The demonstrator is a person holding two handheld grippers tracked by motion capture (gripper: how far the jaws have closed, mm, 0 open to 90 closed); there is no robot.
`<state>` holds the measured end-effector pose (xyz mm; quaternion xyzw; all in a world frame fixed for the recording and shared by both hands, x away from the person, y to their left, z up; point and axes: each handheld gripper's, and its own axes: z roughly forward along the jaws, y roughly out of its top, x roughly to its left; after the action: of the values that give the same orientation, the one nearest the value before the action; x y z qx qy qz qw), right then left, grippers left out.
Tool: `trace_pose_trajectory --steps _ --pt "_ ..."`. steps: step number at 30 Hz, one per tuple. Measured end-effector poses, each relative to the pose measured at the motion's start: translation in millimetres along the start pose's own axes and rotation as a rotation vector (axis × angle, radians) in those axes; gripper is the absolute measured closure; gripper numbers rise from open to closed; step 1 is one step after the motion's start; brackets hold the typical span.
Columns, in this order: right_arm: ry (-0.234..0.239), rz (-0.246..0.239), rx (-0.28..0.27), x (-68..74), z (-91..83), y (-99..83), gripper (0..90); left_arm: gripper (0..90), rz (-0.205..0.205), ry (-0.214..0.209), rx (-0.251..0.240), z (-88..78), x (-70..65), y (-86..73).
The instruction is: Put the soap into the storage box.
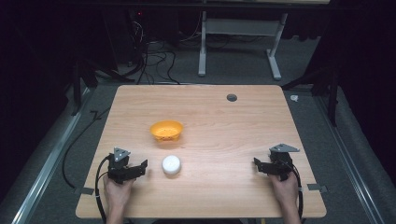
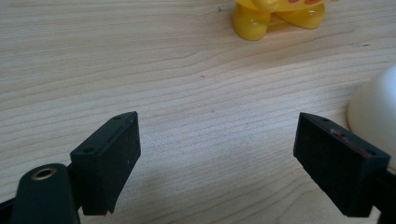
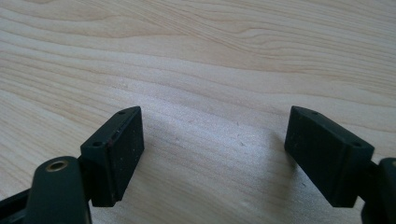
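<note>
Left gripper point(image 1: 140, 168): near the worktop's front-left corner, held in a hand point(image 1: 116, 191) coming in over the front edge; jaws spread wide, nothing between them, bare wood in the gap in the left gripper view point(image 2: 217, 140).
Right gripper point(image 1: 258, 164): near the front-right corner, held in the other hand point(image 1: 286, 189); jaws likewise released and wide apart, clasping nothing, plain wood grain between them in the right gripper view point(image 3: 212, 140).
White bowl point(image 1: 171, 164): upside down on the worktop, towards the front edge and left of the middle, just beside the left gripper's jaw tips but apart from them; in the left gripper view, a white rounded wall point(image 2: 373, 109) at the right edge, behind the right-hand jaw.
Yellow bowl point(image 1: 166, 130): upright, near the worktop's centre, behind the white bowl and a little left of it, apart from it; in the left gripper view, yellow feet point(image 2: 275, 16) standing on the wood at the top edge.
Grommet point(image 1: 231, 97): dark round hole close to the far edge, right of the middle.
Worktop point(image 1: 219, 126): light wood.
Floor beyond the far edge: grey carpet, a white frame's legs point(image 1: 238, 44), dark cables point(image 1: 149, 58).
</note>
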<state>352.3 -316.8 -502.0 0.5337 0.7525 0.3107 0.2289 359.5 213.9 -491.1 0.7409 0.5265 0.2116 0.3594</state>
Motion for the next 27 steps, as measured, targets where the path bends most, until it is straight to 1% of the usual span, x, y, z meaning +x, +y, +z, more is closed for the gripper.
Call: trace_pose_trajectory --steps 1,4,9,13,21,24,27 --pt "-0.001 0.0 0.0 0.1 0.0 0.0 20.6 15.7 0.004 -0.002 0.0 -1.3 -0.2 0.5" --pt "-0.001 0.0 0.0 0.1 0.0 0.0 20.6 15.6 -0.001 -0.015 -0.014 -4.0 -1.4 1.7" --pt "-0.001 -0.001 0.0 0.1 0.0 0.0 20.6 15.4 0.013 -0.026 -0.029 -9.8 -5.6 5.1" --pt "-0.001 -0.001 0.0 0.1 0.0 0.0 20.5 15.4 0.014 -0.041 -0.044 -13.2 -8.6 8.2" --pt "-0.001 -0.001 0.0 0.1 0.0 0.0 20.6 15.4 0.036 -0.068 -0.047 -14.8 -15.8 16.4" --pt "-0.001 0.0 0.0 0.1 0.0 0.0 20.6 15.4 0.052 -0.076 -0.042 -14.6 -19.8 19.0" --pt "-0.001 0.0 0.0 0.0 0.0 0.0 20.6 15.4 0.06 -0.097 -0.044 -14.2 -24.2 21.1"
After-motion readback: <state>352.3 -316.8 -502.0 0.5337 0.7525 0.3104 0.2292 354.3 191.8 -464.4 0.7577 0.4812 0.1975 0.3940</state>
